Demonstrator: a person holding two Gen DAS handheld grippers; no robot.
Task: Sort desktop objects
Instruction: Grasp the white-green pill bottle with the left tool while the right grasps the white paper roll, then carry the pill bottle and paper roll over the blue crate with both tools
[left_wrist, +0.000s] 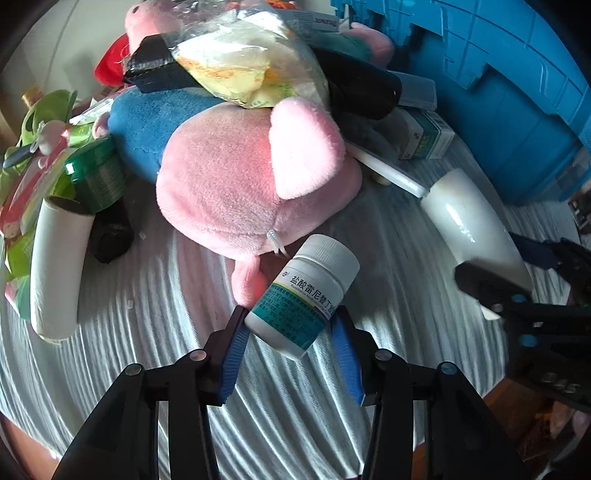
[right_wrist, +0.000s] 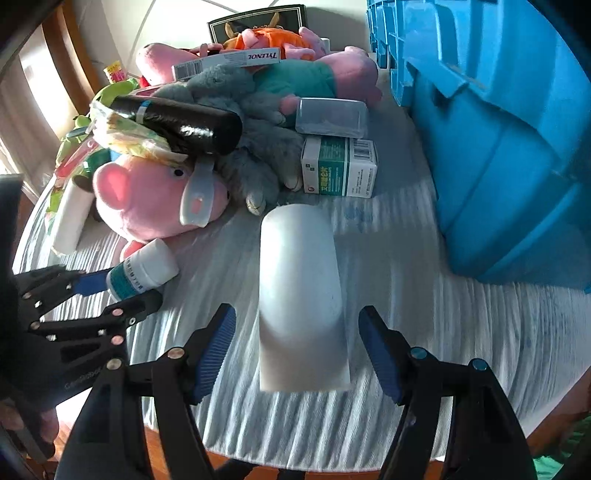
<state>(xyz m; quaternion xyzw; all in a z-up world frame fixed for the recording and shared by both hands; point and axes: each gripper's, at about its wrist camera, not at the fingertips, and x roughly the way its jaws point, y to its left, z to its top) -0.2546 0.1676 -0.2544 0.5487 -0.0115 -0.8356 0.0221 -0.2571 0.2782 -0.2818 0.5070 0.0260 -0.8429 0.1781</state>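
Observation:
My left gripper (left_wrist: 291, 321) is shut on a white medicine bottle (left_wrist: 306, 291) with a teal label, held just in front of the pink pig plush (left_wrist: 236, 177). The bottle also shows in the right wrist view (right_wrist: 142, 269), between the left gripper's fingers (right_wrist: 92, 282). My right gripper (right_wrist: 297, 321) is open, its fingers on either side of a white cylinder roll (right_wrist: 301, 291) lying on the striped cloth. The same roll (left_wrist: 469, 225) shows at the right of the left wrist view, with the right gripper (left_wrist: 517, 291) around it.
A blue plastic crate (right_wrist: 498, 129) stands at the right. A pile of plush toys, a black roll (right_wrist: 184, 122), a green-and-white medicine box (right_wrist: 338, 171), a clear case (right_wrist: 332, 116) and a Tylenol box (right_wrist: 229, 61) fills the back. Another white roll (left_wrist: 55, 266) lies left.

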